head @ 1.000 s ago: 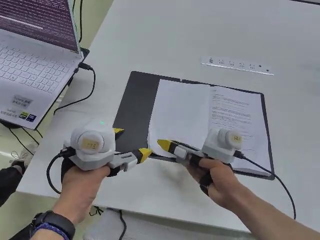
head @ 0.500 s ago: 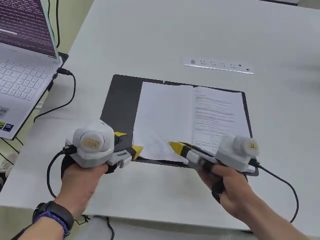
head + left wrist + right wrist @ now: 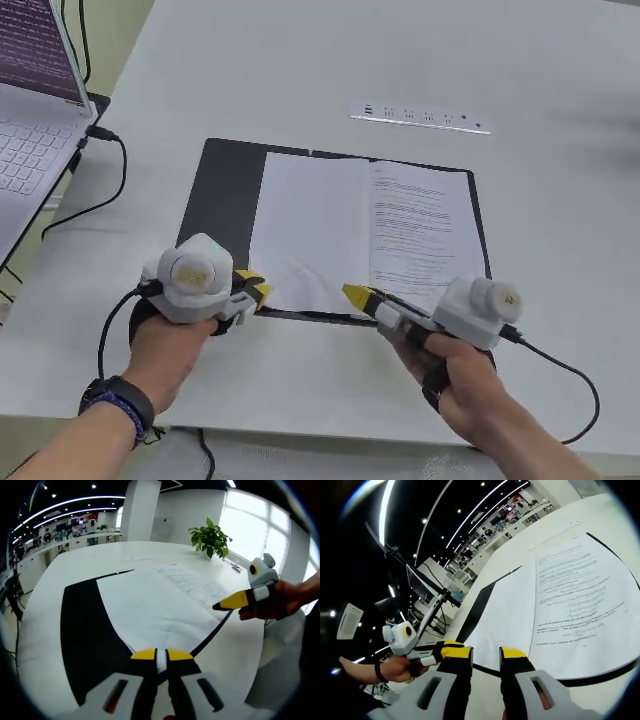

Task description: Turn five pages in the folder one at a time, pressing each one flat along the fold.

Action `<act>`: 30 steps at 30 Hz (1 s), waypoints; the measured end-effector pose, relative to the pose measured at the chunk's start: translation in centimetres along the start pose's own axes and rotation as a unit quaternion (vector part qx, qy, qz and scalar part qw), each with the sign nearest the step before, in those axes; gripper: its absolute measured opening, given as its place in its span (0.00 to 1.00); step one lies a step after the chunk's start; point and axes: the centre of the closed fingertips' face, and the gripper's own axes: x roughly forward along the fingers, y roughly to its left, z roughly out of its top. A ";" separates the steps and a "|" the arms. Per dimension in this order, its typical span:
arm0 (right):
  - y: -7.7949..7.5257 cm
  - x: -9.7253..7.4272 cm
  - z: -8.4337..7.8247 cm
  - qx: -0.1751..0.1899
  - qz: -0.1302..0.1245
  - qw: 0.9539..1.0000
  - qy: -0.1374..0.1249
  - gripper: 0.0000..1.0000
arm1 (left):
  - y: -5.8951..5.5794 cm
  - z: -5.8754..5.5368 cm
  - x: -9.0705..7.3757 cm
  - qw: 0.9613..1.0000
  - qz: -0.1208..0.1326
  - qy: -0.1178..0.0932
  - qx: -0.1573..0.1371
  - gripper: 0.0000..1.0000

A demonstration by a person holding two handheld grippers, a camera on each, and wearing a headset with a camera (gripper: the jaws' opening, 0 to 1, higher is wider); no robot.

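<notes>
On the white tabletop (image 3: 300,60) the folder (image 3: 215,200) lies open, a blank page (image 3: 310,225) flat at 9 o'clock, turn count unverifiable; left hand-held gripper (image 3: 255,288) clenched at 7 o'clock, right hand-held gripper (image 3: 353,294) released at 5 o'clock.

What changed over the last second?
The left gripper closed its jaws almost fully by the blank page's near corner. The right gripper slid right along the near edge, toward the fold. The folder lies open as before.

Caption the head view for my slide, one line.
Left hand-held gripper nips the near corner of a page in an open folder; right hand-held gripper sits open at the folder's near edge.
</notes>
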 end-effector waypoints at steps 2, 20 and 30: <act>0.0 -0.1 0.0 0.000 -0.001 1.000 -0.001 0.19 | 0.2 -0.5 0.2 1.000 0.004 0.007 -0.003 0.04; -1.0 0.8 0.1 -0.014 -0.008 1.000 0.012 0.15 | 1.4 -2.5 0.2 0.999 0.025 0.029 -0.028 0.00; -2.9 2.6 3.0 -0.024 -0.016 1.000 0.008 0.11 | 1.4 -2.5 0.3 0.999 0.024 0.034 -0.032 0.00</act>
